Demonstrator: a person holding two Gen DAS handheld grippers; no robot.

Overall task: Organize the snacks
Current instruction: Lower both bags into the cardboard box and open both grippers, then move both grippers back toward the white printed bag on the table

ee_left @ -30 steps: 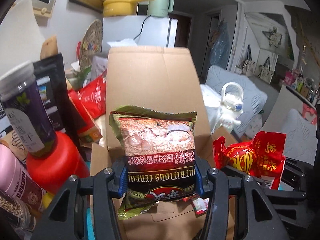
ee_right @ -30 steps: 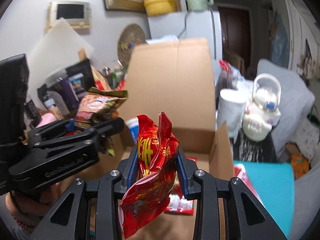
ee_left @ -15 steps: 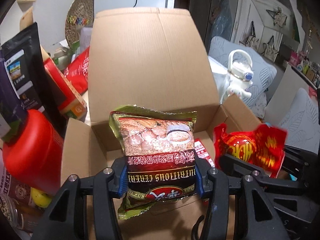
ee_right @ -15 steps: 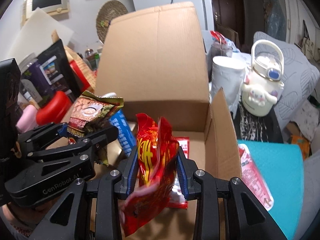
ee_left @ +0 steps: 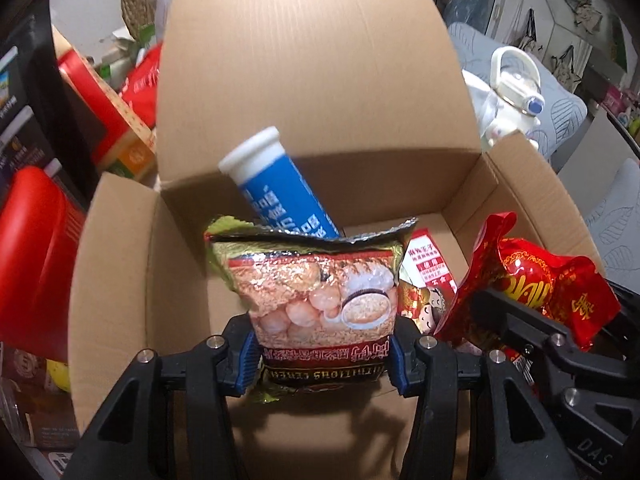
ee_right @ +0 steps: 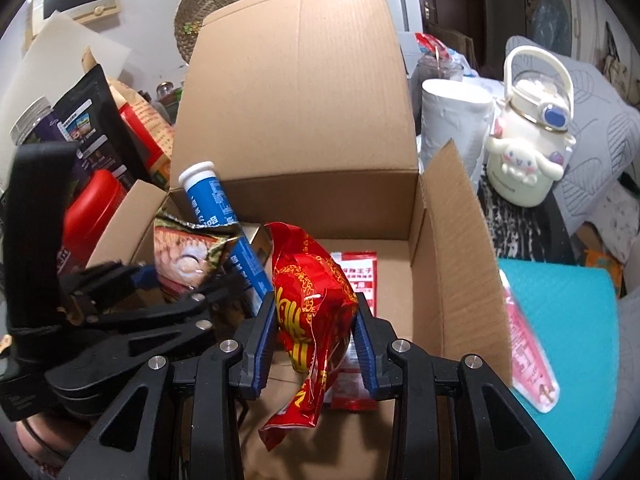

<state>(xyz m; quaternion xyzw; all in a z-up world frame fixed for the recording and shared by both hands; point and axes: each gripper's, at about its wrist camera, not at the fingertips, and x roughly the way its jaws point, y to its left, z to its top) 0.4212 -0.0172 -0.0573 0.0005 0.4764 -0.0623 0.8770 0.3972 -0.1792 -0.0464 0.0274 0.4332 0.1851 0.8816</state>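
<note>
While both grippers hang over it, box: open cardboard box (ee_right: pixel 444 264), rear flap upright.
Blue tube: blue tube (ee_left: pixel 280 192) with white cap, leaning in rear left corner of box.
Cereal bag: cereal bag (ee_left: pixel 320 300) clamped between left gripper (ee_left: pixel 322 364) pads, jaws partly closed on it, above box interior.
Red bag: red bag (ee_right: pixel 312 312) pinched by right gripper (ee_right: pixel 316 344), jaws narrow, over box.
Flat packet: red-white packet (ee_right: pixel 360 276) lying on box floor.

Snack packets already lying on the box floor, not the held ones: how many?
1 seen clearly: a red packet lying flat on the cardboard box floor, behind the held bags. Others may be hidden.
</note>
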